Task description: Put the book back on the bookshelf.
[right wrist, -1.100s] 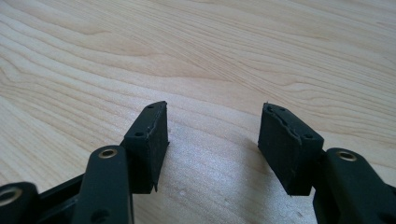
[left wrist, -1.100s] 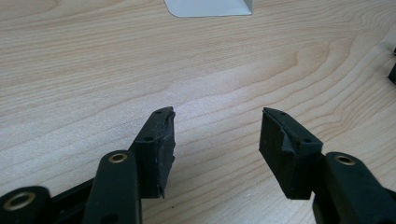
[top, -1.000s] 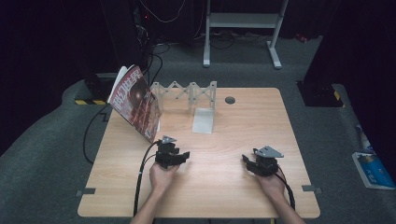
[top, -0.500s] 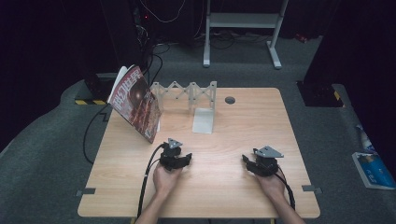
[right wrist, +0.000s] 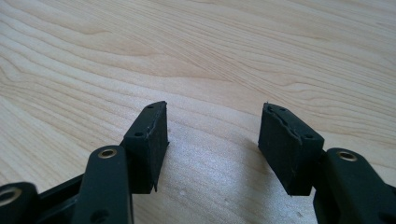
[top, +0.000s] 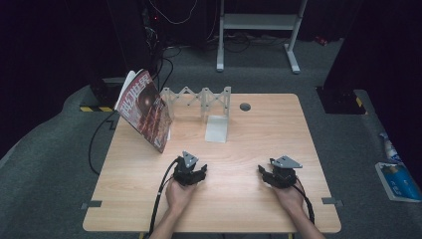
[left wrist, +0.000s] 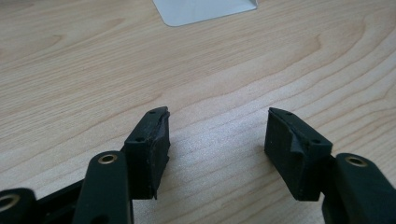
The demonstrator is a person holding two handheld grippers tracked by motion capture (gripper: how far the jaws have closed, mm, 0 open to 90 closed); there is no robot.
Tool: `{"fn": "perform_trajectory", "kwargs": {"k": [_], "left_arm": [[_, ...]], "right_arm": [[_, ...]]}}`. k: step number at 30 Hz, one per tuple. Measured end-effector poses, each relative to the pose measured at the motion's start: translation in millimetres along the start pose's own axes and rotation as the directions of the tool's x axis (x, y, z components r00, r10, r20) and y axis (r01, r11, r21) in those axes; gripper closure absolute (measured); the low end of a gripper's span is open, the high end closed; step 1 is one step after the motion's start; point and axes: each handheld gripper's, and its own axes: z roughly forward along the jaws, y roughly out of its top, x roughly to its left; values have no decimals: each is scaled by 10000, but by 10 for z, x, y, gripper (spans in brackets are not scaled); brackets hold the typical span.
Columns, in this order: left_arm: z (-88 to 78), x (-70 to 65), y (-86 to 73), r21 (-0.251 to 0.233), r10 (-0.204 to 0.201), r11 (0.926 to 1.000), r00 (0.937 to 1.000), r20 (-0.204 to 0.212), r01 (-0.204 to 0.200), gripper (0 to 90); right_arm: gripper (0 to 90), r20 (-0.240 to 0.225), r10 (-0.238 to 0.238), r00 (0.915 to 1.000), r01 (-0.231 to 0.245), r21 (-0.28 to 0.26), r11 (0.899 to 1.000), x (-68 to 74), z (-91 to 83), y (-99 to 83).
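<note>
Counting two grippers (top: 193, 172) (top: 277, 175), one magazine (top: 145, 110), one bookend (top: 217, 128).

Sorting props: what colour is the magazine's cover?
Dark red with white lettering on the magazine, clearest in the high view.

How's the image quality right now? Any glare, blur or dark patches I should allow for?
High view: table evenly lit, surroundings nearly black, magazine soft in detail. Left gripper view: wood grain sharp, white stand bright but not blown out. Right gripper view: jaws cast soft shadows on the wood; near parts slightly blurred.
</note>
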Motion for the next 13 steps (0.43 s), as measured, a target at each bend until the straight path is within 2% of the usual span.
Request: {"fn": "perform_trajectory", "kwargs": {"k": [13], "left_arm": [[-3, -5, -8, -43, -26, 10000, 10000, -21, 26, 398]], "right_arm": [[423, -12, 0, 10000, 0, -1, 10000, 0, 1, 0]]}}
